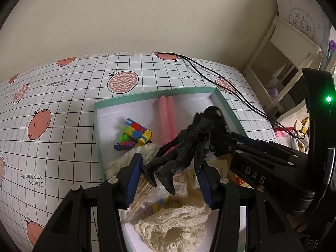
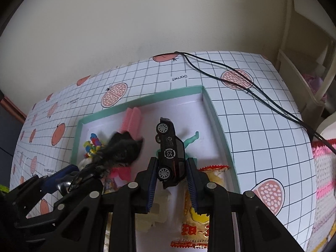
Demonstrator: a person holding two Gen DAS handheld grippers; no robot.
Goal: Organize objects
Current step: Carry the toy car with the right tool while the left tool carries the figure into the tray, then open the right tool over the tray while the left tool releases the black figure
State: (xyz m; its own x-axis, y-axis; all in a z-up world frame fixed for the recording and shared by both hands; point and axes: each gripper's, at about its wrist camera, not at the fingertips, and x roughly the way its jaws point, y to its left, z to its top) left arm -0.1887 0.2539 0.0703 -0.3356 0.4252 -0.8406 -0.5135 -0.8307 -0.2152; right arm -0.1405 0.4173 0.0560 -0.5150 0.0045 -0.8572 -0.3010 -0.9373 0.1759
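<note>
**Both grippers loaded above the box, free floor at twelve o'clock**

My right gripper (image 2: pixel 172 175) is closed on the black toy car (image 2: pixel 169 151), pads on its two flanks, the car's long axis running straight ahead along the fingers, nose toward twelve o'clock. It hangs over the teal-rimmed box (image 2: pixel 218 130), whose white floor is bare just ahead of the car, apart from a small mint-green figure (image 2: pixel 192 139) at about one o'clock, partly hidden behind the car.

In the left wrist view, my left gripper (image 1: pixel 170 175) has its pads spread fairly wide, yet a black action figure (image 1: pixel 184 147) sits between them, feet toward the camera and head out at one o'clock. I cannot tell whether the fingers actually pinch it or whether the right gripper, which crosses in from three o'clock and reaches its upper body, carries the weight.

The near half of the box is crowded: a cream lace cloth (image 1: pixel 176 224), a bag of cotton swabs (image 1: pixel 145 153), colourful linked blocks (image 1: pixel 134 135) at eleven o'clock, and pink foam rollers (image 1: pixel 167 117) lying lengthwise toward the far wall.

As I judge it, the car goes down next; the right gripper is nearer the clear patch, and setting it along its present axis keeps it beside, not across, the rollers.
</note>
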